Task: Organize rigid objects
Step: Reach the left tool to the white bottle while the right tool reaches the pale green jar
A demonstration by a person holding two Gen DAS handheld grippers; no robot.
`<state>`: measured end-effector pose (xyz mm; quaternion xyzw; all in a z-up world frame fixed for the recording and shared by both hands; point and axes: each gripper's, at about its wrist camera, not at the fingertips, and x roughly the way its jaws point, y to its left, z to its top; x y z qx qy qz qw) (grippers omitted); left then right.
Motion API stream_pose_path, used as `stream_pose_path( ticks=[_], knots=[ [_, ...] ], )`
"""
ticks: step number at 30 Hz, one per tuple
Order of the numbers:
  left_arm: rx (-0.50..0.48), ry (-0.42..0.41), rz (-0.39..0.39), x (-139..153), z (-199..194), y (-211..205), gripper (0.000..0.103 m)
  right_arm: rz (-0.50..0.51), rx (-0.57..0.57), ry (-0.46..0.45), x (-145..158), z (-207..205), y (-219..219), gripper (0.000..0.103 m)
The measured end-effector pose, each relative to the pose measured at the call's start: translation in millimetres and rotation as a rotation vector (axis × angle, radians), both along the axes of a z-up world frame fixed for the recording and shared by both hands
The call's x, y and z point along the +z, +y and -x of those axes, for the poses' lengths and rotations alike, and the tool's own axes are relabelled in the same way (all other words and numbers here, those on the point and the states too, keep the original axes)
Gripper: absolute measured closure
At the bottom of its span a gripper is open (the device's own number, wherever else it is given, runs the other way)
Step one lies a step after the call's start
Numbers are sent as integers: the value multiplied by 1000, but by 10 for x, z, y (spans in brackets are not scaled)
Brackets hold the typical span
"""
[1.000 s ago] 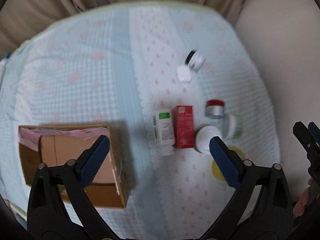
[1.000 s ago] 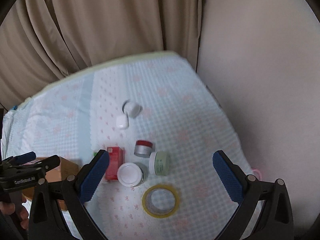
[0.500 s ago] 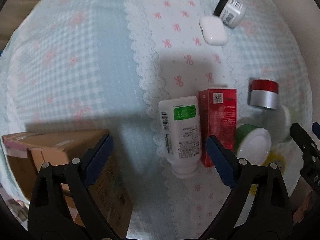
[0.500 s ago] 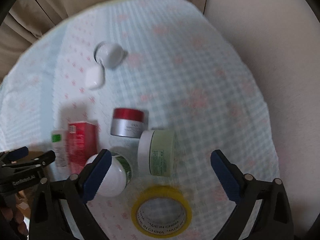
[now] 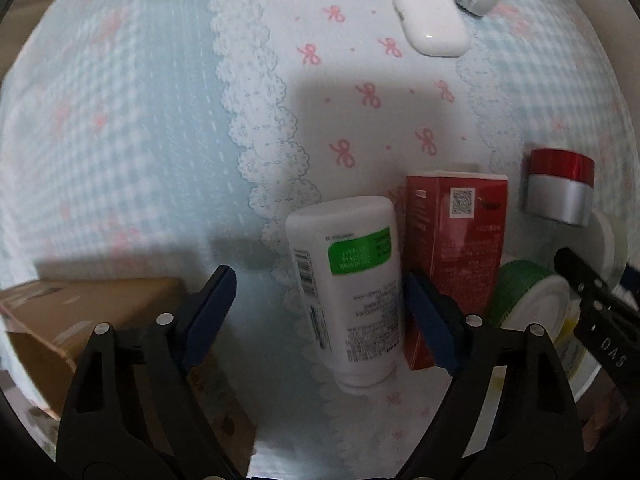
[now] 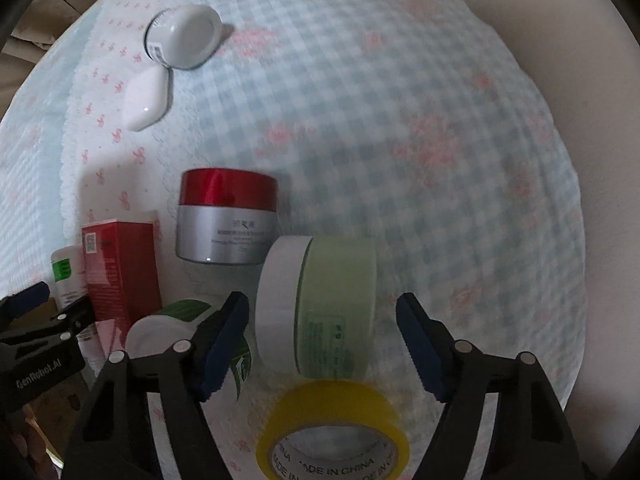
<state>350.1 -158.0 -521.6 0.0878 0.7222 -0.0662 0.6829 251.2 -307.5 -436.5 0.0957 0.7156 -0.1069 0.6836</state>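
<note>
My left gripper (image 5: 320, 312) is open, low over a white bottle with a green label (image 5: 352, 280) that lies between its fingers. A red box (image 5: 460, 248) lies right beside the bottle, against the right finger. My right gripper (image 6: 322, 336) is open around a pale green jar with a white lid (image 6: 320, 304) lying on its side. A yellow tape roll (image 6: 332, 428) lies just in front of that jar. A red-lidded silver jar (image 6: 228, 220) stands behind it, also in the left wrist view (image 5: 560, 188).
A cardboard box (image 5: 80, 332) stands at the left of the left gripper. A white-lidded green jar (image 6: 168, 328) sits by the right gripper's left finger. A white earbud case (image 5: 430, 20) and a small white jar (image 6: 184, 36) lie farther back. Checked cloth (image 6: 400, 140) covers the table.
Both grippers have dropped down and forward toward the objects. The left now straddles the white bottle; the right now straddles the pale green jar. Both jaws have narrowed slightly.
</note>
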Motion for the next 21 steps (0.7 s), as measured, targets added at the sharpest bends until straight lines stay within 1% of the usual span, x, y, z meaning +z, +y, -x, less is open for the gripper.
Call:
stream_pose_path(
  ticks=[1, 3, 5, 6, 7, 10, 14, 17, 19, 21],
  knots=[
    [6, -1, 10, -18, -10, 17, 19, -3, -1, 5, -26, 3, -7, 34],
    [11, 5, 39, -36, -15, 42, 25, -13, 0, 11, -77, 1, -23, 36],
    [32, 25, 81, -77, -31, 98, 40, -20, 3, 19, -130, -9, -37, 42],
    [45, 39, 105, -92, -46, 108, 45, -25, 2, 24, -167, -24, -22, 48],
    [57, 53, 130, -109, -58, 112, 55, -31, 1, 28, -196, -27, -26, 56],
    [63, 56, 137, -149, -88, 117, 55, -34, -11, 32, -280, -41, -43, 58],
    [63, 48, 147, -229, -90, 135, 55, -27, -21, 33, -320, -52, -60, 60],
    [70, 33, 145, -133, 20, 107, 55, -21, -23, 31, -284, -134, -69, 61],
    [60, 19, 143, -48, 63, 86, 55, -20, -35, 22, -151, -115, -94, 63],
    [55, 6, 148, 47, 116, 52, 56, -30, -52, 17, -94, -80, -137, 63]
  ],
)
